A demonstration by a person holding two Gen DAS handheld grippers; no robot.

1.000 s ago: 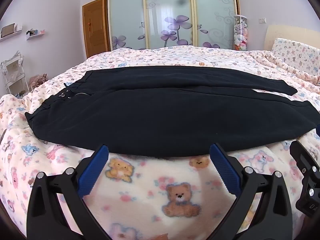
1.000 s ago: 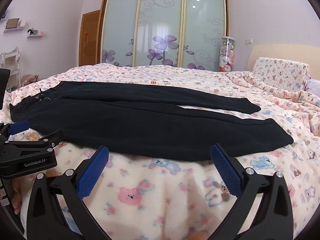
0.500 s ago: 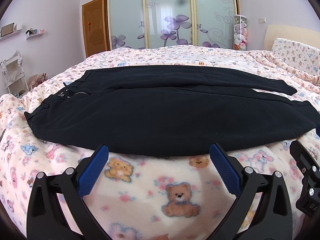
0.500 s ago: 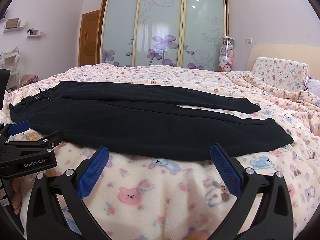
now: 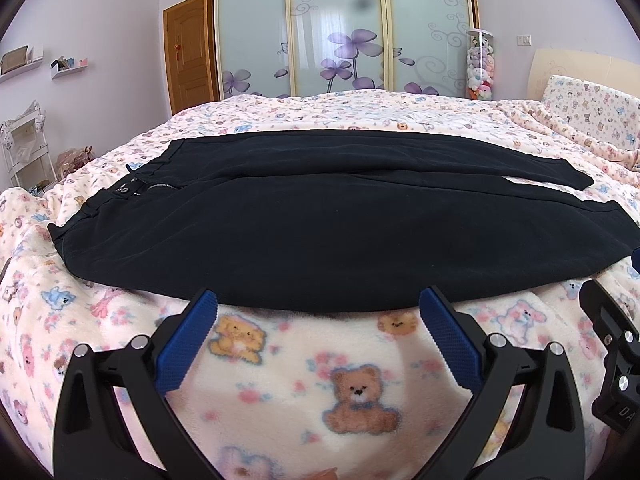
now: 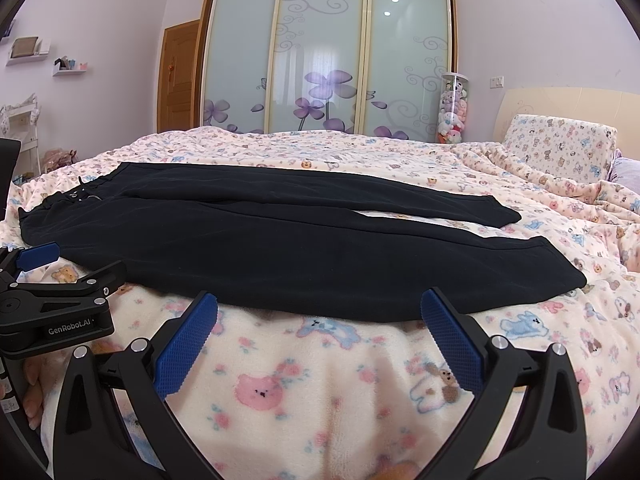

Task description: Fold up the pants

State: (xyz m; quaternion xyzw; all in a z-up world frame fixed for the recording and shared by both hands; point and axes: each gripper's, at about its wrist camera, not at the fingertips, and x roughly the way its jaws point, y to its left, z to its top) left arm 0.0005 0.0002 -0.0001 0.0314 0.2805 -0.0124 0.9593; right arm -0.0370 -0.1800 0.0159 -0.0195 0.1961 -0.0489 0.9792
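One pants [image 5: 320, 236] flat, long axis sideways, waistband left.

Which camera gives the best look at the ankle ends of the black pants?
The right wrist view: both leg ends of the pants lie fully in frame. In the left wrist view the far leg end shows, but the near one runs to the picture's edge.

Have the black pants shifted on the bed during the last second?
No. The black pants lie spread out the same against the bear-print blanket.
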